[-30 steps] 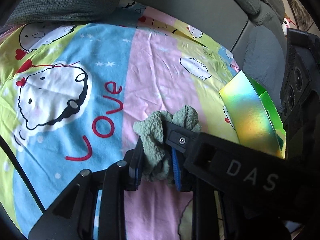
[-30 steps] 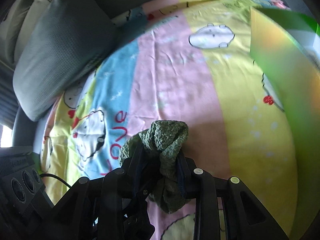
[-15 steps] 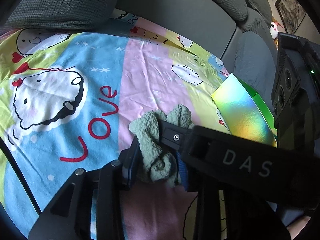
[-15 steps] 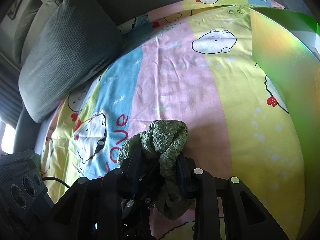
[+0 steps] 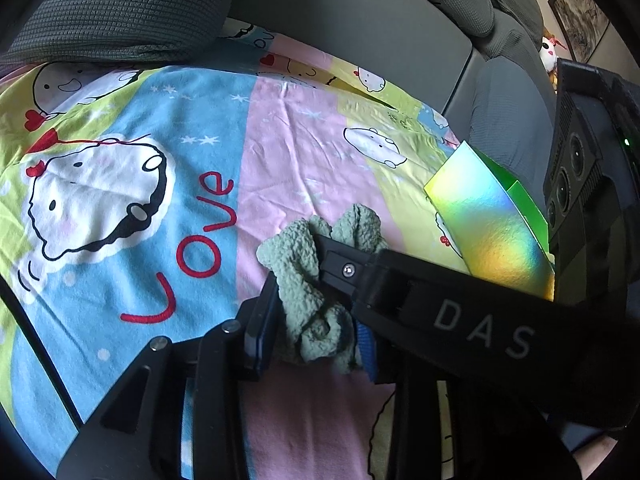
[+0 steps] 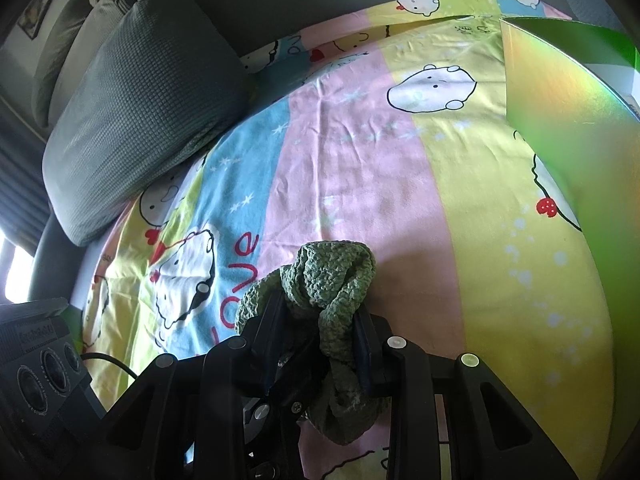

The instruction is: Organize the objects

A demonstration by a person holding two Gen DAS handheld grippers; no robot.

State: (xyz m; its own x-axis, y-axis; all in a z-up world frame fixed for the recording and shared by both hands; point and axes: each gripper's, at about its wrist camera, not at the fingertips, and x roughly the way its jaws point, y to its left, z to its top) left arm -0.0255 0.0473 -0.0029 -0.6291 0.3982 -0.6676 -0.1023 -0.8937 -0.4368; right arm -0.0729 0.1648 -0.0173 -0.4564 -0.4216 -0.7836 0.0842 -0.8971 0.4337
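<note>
Both grippers are shut on one green knitted cloth (image 5: 308, 276), bunched between them above the cartoon bed sheet (image 5: 160, 208). My left gripper (image 5: 316, 320) pinches its lower part. The right gripper's body, marked DAS, crosses the left wrist view from the right. In the right wrist view my right gripper (image 6: 320, 320) clamps the same cloth (image 6: 328, 280), whose tail hangs below the fingers. A shiny iridescent green gift bag (image 5: 488, 220) stands open on the sheet to the right; it also shows in the right wrist view (image 6: 580, 120).
A grey textured pillow (image 5: 112, 8) lies at the far left of the sheet, also seen in the right wrist view (image 6: 140, 108). A grey sofa back (image 5: 360, 20) runs behind. The left gripper's camera block (image 6: 36, 360) sits at lower left.
Both grippers, still holding the cloth, have lifted and pulled back a little; the bag and pillow look slightly farther away. The grip has not changed.
</note>
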